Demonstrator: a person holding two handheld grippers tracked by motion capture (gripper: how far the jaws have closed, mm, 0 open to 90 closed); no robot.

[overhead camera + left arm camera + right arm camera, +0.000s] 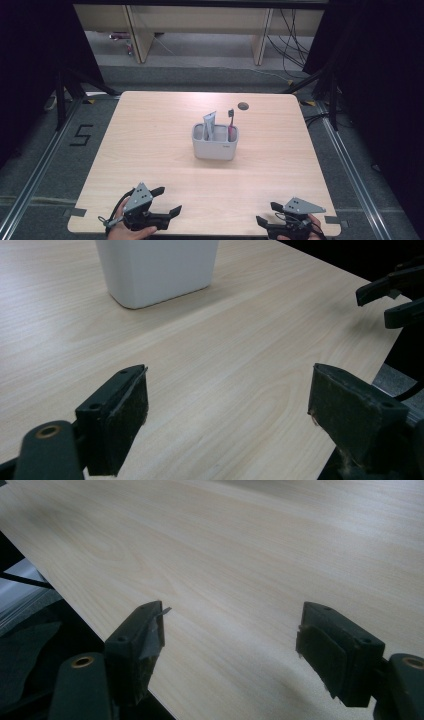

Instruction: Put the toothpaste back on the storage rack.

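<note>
A white two-compartment holder (215, 142) stands upright in the middle of the wooden table (150, 150). A grey-white tube (209, 126) leans in its left compartment and a red toothbrush with a dark head (231, 124) stands in its right one. My left gripper (167, 201) rests near the front left edge, open and empty, and its own view shows the holder's base (157, 270) ahead. My right gripper (267, 213) sits at the front right edge, open, with bare wood between its jaws (230, 630). The right gripper's jaws (392, 297) also appear in the left gripper view.
A small dark round hole (243, 106) marks the table top behind the holder. Dark floor with a painted "5" (81, 135) lies to the left. Wooden furniture legs and cables (290, 40) stand beyond the far edge.
</note>
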